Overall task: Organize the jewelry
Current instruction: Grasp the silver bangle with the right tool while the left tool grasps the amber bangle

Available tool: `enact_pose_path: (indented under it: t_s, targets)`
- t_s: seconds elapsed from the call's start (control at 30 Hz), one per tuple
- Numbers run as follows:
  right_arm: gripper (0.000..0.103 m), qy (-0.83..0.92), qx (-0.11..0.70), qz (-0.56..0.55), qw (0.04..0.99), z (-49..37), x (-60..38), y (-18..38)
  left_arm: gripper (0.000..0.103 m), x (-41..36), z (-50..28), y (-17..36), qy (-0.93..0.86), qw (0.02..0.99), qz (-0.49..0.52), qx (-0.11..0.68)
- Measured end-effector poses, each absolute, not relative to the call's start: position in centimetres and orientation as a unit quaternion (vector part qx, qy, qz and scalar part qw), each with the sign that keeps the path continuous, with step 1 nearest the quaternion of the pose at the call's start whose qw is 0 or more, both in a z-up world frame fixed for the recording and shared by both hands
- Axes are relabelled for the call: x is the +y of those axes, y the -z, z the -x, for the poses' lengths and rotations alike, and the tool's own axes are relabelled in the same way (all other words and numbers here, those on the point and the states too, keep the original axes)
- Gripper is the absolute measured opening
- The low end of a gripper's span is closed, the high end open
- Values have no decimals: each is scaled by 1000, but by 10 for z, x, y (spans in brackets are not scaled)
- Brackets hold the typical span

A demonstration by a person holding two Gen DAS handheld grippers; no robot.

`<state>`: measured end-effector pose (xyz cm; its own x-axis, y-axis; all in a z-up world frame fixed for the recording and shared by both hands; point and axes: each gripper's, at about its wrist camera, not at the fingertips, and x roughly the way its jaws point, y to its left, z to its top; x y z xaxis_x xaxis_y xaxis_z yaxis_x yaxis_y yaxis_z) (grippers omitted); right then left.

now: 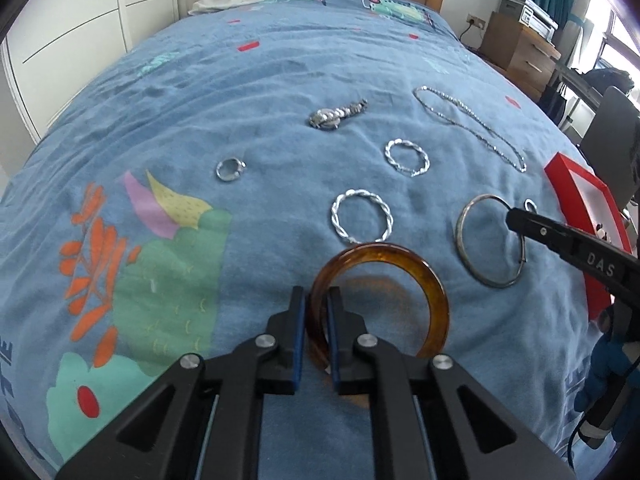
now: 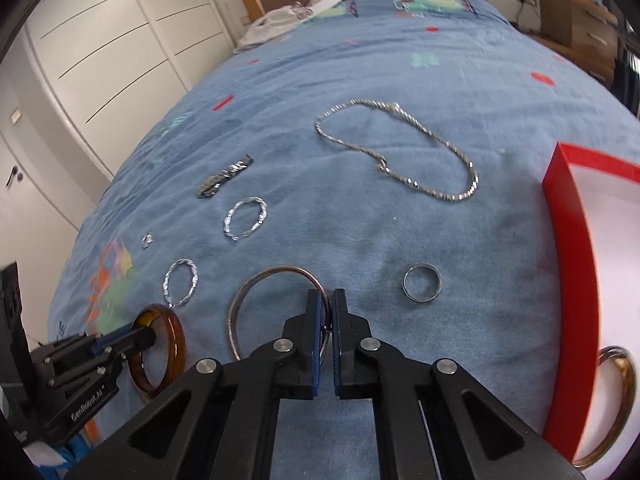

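My left gripper [image 1: 316,294] is shut on the near left rim of an amber bangle [image 1: 420,276], which stands tilted on the blue bedspread. In the right wrist view the same bangle [image 2: 176,332] sits at lower left in the left gripper [image 2: 150,335]. My right gripper [image 2: 326,298] is shut on the right side of a thin silver bangle [image 2: 240,304] lying on the bed. From the left wrist view, the right gripper [image 1: 514,216] reaches in from the right onto that silver bangle [image 1: 462,236].
On the bedspread lie two twisted silver bracelets [image 1: 340,216] [image 1: 390,156], a silver ring [image 1: 228,170], a watch [image 1: 332,116], a chain necklace [image 2: 440,140] and a plain ring [image 2: 406,284]. A red box [image 2: 560,240] at the right holds a gold bangle [image 2: 628,392].
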<state>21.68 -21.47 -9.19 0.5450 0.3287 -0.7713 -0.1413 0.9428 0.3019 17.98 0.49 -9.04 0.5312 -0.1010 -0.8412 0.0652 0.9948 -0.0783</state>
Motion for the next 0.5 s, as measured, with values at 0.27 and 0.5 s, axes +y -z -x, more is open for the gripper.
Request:
enact_pose_path:
  t_s: [0.27,0.5]
  targets:
    - [4,-147,426,-85,889,-197,-222,65,9,4,-171,70,43,883,19,467]
    - [3,-142,399,-81,902,-180,-238,37,9,-11,-162,45,51,893,11,448]
